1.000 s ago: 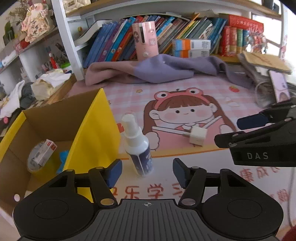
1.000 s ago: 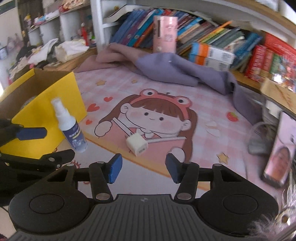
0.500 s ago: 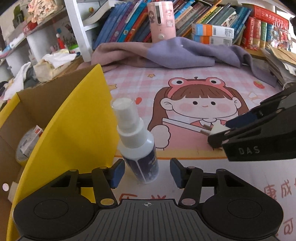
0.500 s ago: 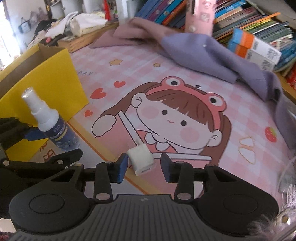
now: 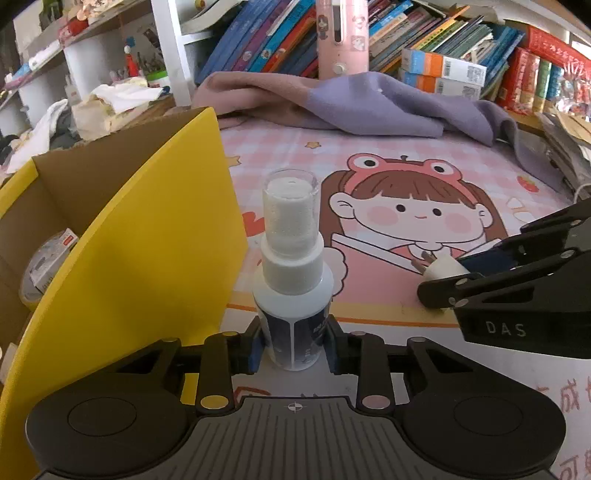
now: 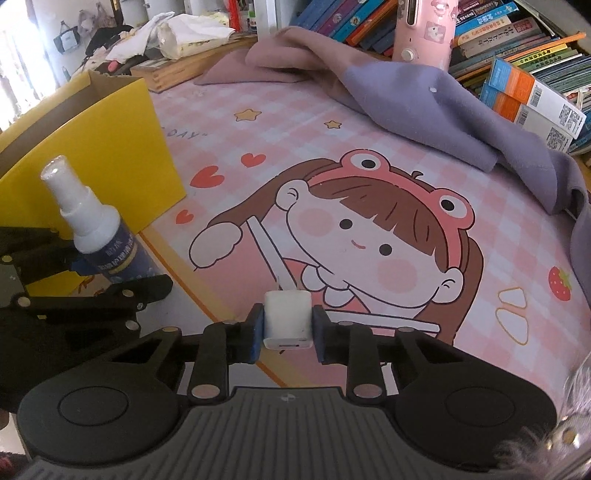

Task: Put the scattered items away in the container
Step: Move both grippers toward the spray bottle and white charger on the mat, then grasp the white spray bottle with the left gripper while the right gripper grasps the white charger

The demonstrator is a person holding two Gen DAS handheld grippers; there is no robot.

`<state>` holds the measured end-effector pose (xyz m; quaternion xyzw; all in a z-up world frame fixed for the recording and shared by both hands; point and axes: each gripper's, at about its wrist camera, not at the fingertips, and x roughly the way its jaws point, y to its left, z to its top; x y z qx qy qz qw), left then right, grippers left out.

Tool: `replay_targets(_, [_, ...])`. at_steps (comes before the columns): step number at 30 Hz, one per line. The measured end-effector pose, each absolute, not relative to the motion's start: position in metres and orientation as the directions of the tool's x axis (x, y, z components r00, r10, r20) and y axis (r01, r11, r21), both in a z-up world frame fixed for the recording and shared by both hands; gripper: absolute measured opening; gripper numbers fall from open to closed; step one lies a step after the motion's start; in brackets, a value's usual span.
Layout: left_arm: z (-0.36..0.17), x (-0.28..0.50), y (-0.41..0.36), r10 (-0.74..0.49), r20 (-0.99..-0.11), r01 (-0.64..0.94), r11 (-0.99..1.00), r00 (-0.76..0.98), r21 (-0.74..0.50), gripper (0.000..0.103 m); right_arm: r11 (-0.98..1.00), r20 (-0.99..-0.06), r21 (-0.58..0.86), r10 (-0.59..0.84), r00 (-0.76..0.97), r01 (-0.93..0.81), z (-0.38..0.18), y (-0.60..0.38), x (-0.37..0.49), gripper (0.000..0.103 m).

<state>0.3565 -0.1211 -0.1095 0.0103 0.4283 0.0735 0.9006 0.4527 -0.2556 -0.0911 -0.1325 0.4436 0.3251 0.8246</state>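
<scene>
A white spray bottle [image 5: 291, 291] with a dark blue label stands upright on the mat next to the yellow cardboard box [image 5: 155, 236]. My left gripper [image 5: 293, 349] is shut on the bottle's lower body. The bottle also shows in the right wrist view [image 6: 96, 236]. A white charger plug [image 6: 287, 324] lies on the pink cartoon mat [image 6: 369, 155]. My right gripper [image 6: 287, 330] is shut on the plug's two sides. The plug's prongs show in the left wrist view [image 5: 439, 264]. The box holds a tape roll [image 5: 44, 266].
A purple-pink cloth [image 5: 351, 103] lies at the mat's far edge before a row of books [image 5: 443, 48] and a pink cylinder [image 5: 341, 37]. A wooden tray with crumpled paper [image 6: 184, 33] sits far left. The yellow box wall [image 6: 92, 155] stands close left of the bottle.
Both grippers moved forward and closed. The left one closed on the spray bottle, the right one on the charger plug.
</scene>
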Motion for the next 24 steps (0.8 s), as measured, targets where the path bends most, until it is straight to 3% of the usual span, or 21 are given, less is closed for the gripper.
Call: replay_targets(24, [-0.063, 0.290, -0.130, -0.009, -0.694, 0.062, 0.997, 0.720, 0.052, 0.031, 0.850, -0.738, 0.059, 0.390, 0.551, -0.523, -0.039, -0.280, 0.368, 0.025])
